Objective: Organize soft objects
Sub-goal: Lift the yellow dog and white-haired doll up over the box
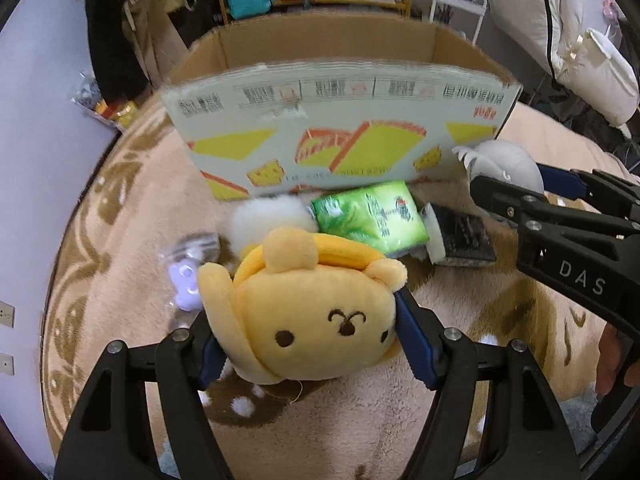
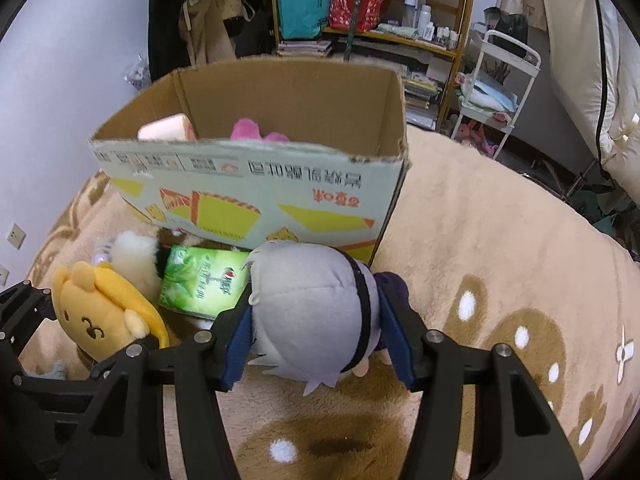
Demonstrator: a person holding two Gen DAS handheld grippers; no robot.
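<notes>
My left gripper (image 1: 312, 340) is shut on a yellow plush dog (image 1: 308, 312), held just above the beige blanket; the dog also shows in the right wrist view (image 2: 100, 312). My right gripper (image 2: 316, 336) is shut on a grey-haired plush doll (image 2: 316, 304), which shows at the right of the left wrist view (image 1: 504, 164). An open cardboard box (image 2: 256, 196) stands just beyond both, holding a pink plush (image 2: 248, 130) and a pale pink item (image 2: 168, 128). The box also shows in the left wrist view (image 1: 340, 120).
A green tissue pack (image 1: 372, 216), a white fluffy toy (image 1: 272, 216), a dark brush-like item (image 1: 460, 236) and a small clear bag with lilac pieces (image 1: 188, 276) lie on the blanket before the box. Shelves (image 2: 372, 12) and a white cart (image 2: 500, 80) stand behind.
</notes>
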